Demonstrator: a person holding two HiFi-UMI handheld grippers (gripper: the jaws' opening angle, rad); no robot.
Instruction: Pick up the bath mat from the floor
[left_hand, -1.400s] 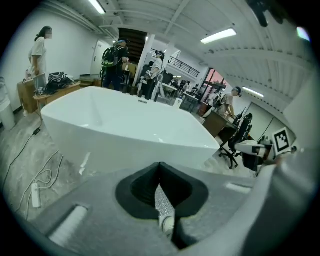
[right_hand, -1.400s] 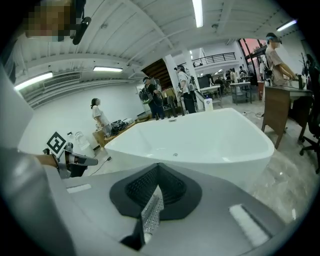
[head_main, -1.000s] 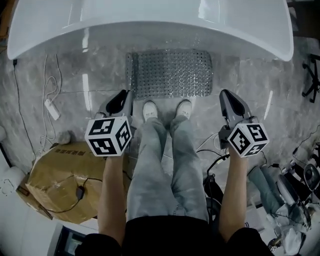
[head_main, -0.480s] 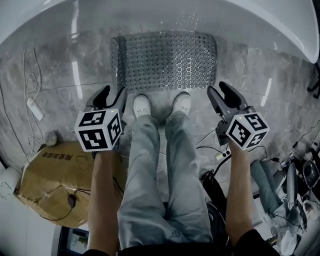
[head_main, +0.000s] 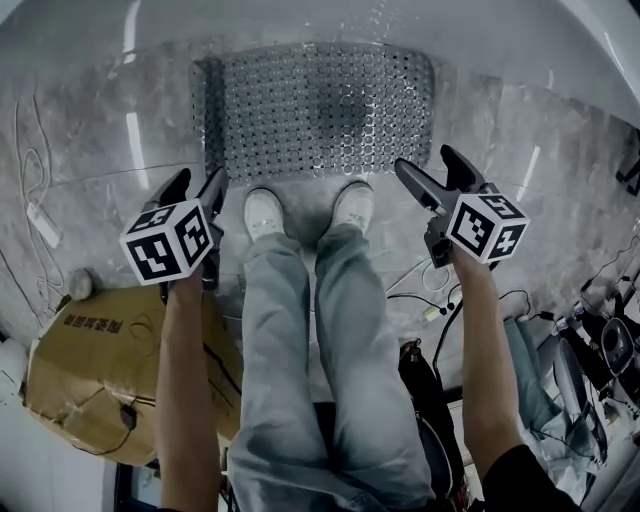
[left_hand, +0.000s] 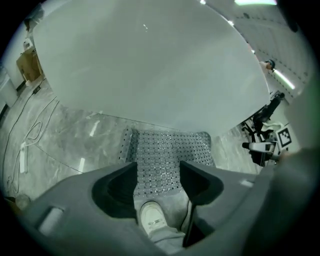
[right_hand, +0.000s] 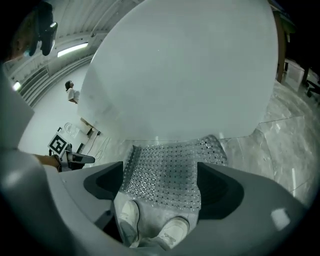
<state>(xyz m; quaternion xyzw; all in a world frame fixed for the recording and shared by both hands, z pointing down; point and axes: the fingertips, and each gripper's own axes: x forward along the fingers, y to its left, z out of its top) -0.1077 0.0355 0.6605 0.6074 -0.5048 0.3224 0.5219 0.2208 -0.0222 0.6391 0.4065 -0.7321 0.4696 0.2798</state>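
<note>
The bath mat (head_main: 315, 110) is a grey studded rectangle lying flat on the marble floor against the white bathtub (head_main: 300, 20), its left edge curled up. The person's white shoes (head_main: 264, 213) stand just short of its near edge. My left gripper (head_main: 195, 190) hangs above the floor near the mat's near-left corner. My right gripper (head_main: 432, 170) hangs near the near-right corner. Both point steeply down, and their jaws have just been opening, with nothing between them. The mat (left_hand: 165, 160) shows beyond the left gripper (left_hand: 159, 182). It also lies (right_hand: 167, 172) ahead of the right gripper (right_hand: 160, 187).
A crumpled cardboard box (head_main: 95, 370) sits on the floor at the near left. A white cable with a plug (head_main: 40, 220) runs along the left. Loose cables (head_main: 430, 300) and dark equipment (head_main: 600, 350) crowd the right. The tub wall bounds the mat's far side.
Both grippers have sunk toward the floor and their jaws have spread from nearly shut to wide. The head has bent lower, so the mat looks larger and closer.
</note>
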